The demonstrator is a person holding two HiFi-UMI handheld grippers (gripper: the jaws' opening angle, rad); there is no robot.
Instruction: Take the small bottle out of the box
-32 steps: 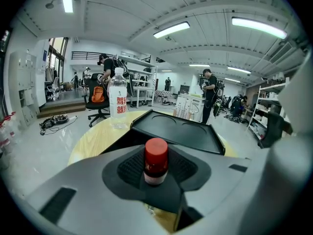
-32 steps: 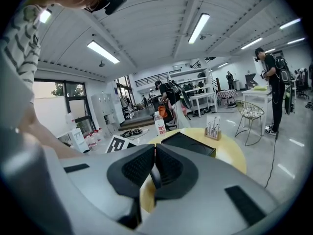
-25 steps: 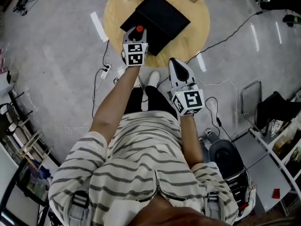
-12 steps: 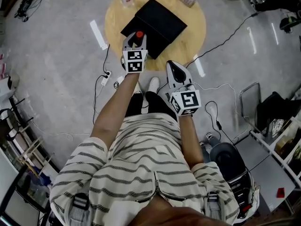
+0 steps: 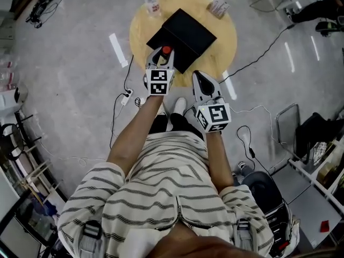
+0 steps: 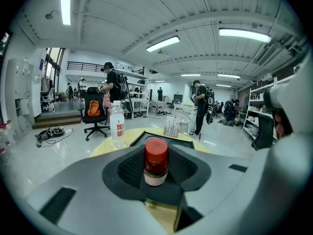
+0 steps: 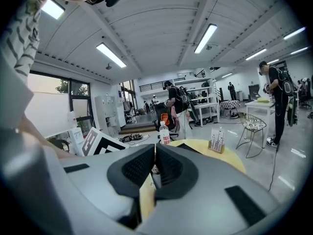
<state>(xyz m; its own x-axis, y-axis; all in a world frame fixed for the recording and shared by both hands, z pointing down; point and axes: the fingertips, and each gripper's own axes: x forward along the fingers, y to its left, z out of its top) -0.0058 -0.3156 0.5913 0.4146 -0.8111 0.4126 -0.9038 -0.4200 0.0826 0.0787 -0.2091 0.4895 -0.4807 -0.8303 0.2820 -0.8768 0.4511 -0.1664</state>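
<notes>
One red-capped small bottle (image 6: 156,156) in left tool (image 5: 164,54), white label (image 6: 155,179) unreadable

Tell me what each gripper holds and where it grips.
Left gripper holds the small bottle by its body, red cap sticking out above. Right gripper: shut, empty.

- In the head view, the round table (image 5: 228,31) sits at the top centre of the frame, and the box (image 5: 188,31) lies on its middle.
- A water bottle (image 5: 152,1) stands on the table at the box's upper left, and a small stand (image 5: 217,7) at its upper right.
- The left gripper (image 5: 162,54) is over the box's lower-left edge, with the small bottle (image 5: 166,50) upright between its jaws.
- The right gripper (image 5: 200,79) lies to the lower right of it, at the table's lower edge.
</notes>
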